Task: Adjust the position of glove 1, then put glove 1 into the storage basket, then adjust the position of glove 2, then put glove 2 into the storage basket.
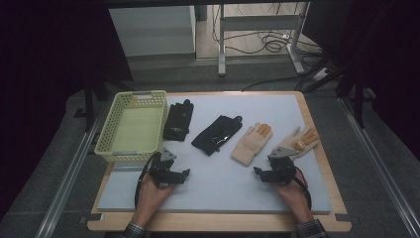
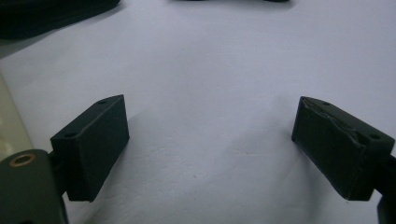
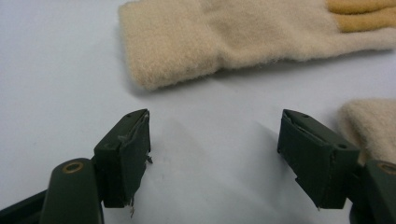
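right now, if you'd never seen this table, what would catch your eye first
Four gloves lie in a row across the grey mat: two black gloves towards the left and two cream gloves with orange fingers towards the right. A pale yellow basket sits at the mat's left edge with nothing in it. Nearer the person, the left gripper and right gripper rest open on the mat, holding nothing.

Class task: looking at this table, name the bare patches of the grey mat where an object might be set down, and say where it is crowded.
Free: the near strip of the grey mat between the left gripper and right gripper, and the far right corner. Crowded: the middle row, where two black gloves and two cream knitted gloves lie beside the pale yellow plastic basket.
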